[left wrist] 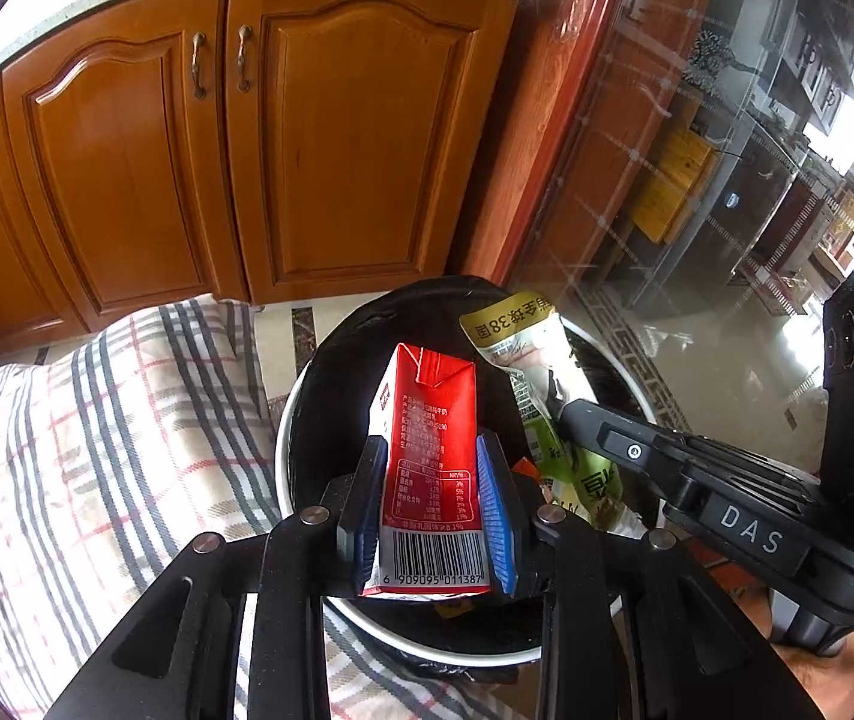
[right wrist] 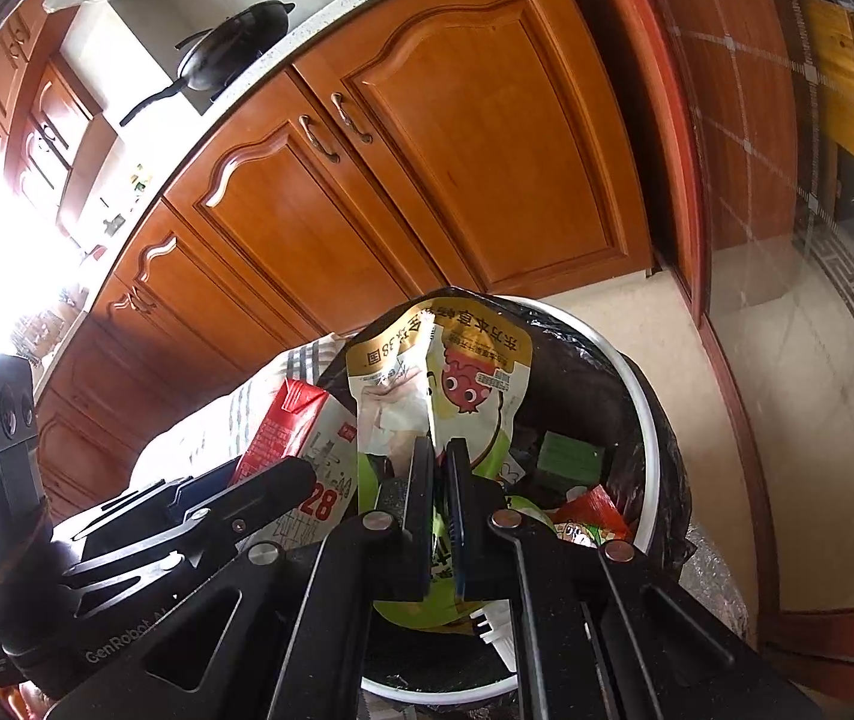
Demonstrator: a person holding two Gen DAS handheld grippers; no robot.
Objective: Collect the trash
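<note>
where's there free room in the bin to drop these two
Free: the dark liner at the far side of the bin, under the red carton. Crowded: the near right, where a green box and red wrapper lie below the snack pouch.

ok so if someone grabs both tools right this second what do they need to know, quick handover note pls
Left tool: shut on the red and white milk carton, held upright over the bin.
Right tool: shut on the crumpled green and gold snack pouch, also over the bin.
Bin: the round white-rimmed trash bin with black liner stands on the floor by the wooden cabinets; it already holds other wrappers.
Done: both pieces picked up and brought above the bin opening.
Left: open each tool to drop carton and pouch in. More trash elsewhere cannot be seen from these views.
</note>
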